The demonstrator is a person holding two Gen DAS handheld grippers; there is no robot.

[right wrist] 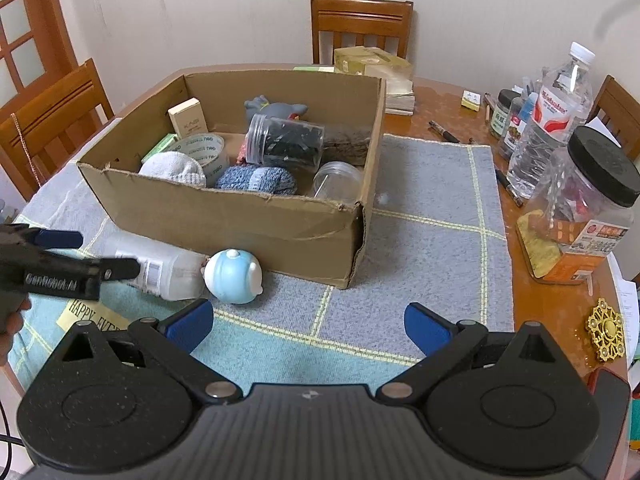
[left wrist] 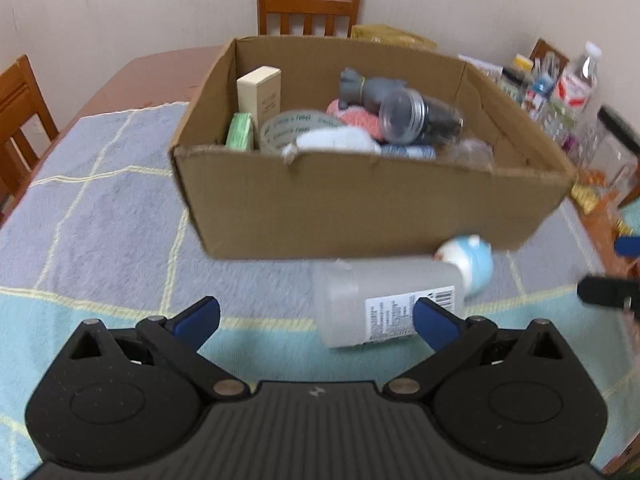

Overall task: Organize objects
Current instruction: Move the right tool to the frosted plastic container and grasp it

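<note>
Bottle (left wrist: pixel 384 304) lies at one o'clock of the wide, empty left gripper (left wrist: pixel 316 320); straddle its middle, close squarely; right gripper (right wrist: pixel 308 326) wide, idle.

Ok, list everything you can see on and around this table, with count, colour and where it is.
Cardboard box: one, brown, on the mat.
Tape roll: one, clear, in box.
Socks: two, white and blue, box front.
Jar of black pieces: one, clear, lying in box.
Grey toy: one, box back.
Small carton: one, cream, box left.
Plastic bottle: one, translucent, lying before the box.
Round toy: one, blue and white, beside the bottle.
Water bottle: one, clear, table right.
Black-lidded jar: one, right.
Chairs: wooden, around the table.
Left gripper: open.
Right gripper: open.
</note>
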